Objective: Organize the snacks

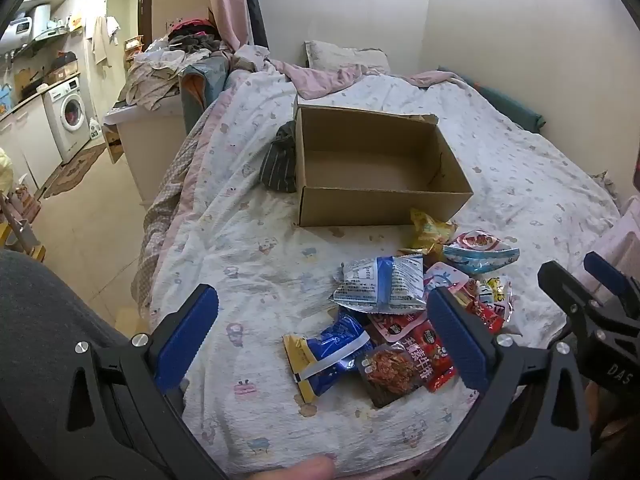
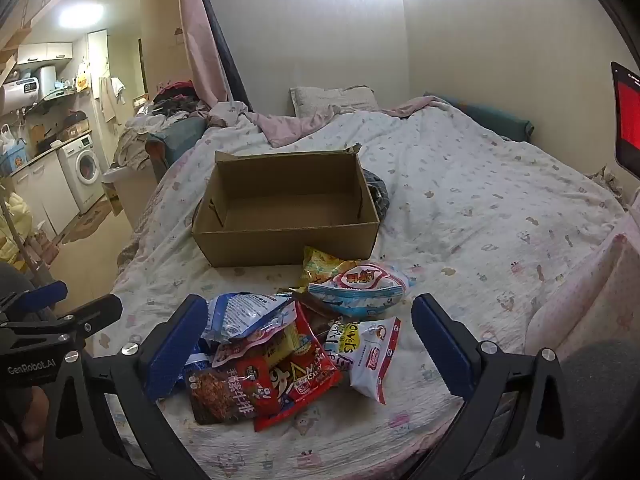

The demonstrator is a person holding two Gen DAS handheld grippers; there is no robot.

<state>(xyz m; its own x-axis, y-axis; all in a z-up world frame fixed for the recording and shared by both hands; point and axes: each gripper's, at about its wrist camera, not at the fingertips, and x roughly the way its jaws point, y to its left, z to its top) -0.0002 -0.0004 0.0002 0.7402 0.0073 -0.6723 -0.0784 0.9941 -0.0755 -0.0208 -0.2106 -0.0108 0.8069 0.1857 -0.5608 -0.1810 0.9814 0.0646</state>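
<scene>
An open, empty cardboard box [image 1: 380, 206] [image 2: 280, 248] sits on the patterned bedspread. In front of it lies a loose pile of snack packets: a yellow bag [image 1: 428, 232], a light-blue-and-red bag [image 2: 360, 288], a silver-blue packet [image 1: 384, 284], a blue-and-yellow packet [image 1: 328, 356], a dark meat-snack packet [image 2: 224, 396], a red packet [image 2: 304, 384] and a white one [image 2: 372, 356]. My left gripper [image 1: 324, 336] hovers open over the pile's near left side. My right gripper [image 2: 310, 346] hovers open over its near right side. Neither holds anything.
A dark striped cloth [image 1: 280, 160] lies against the box's far side. A pillow [image 2: 332, 100] and a rumpled pink blanket are at the bed's head. The bed's left edge drops to the floor near a washing machine [image 1: 72, 116]. A red-lit screen [image 2: 628, 120] stands at right.
</scene>
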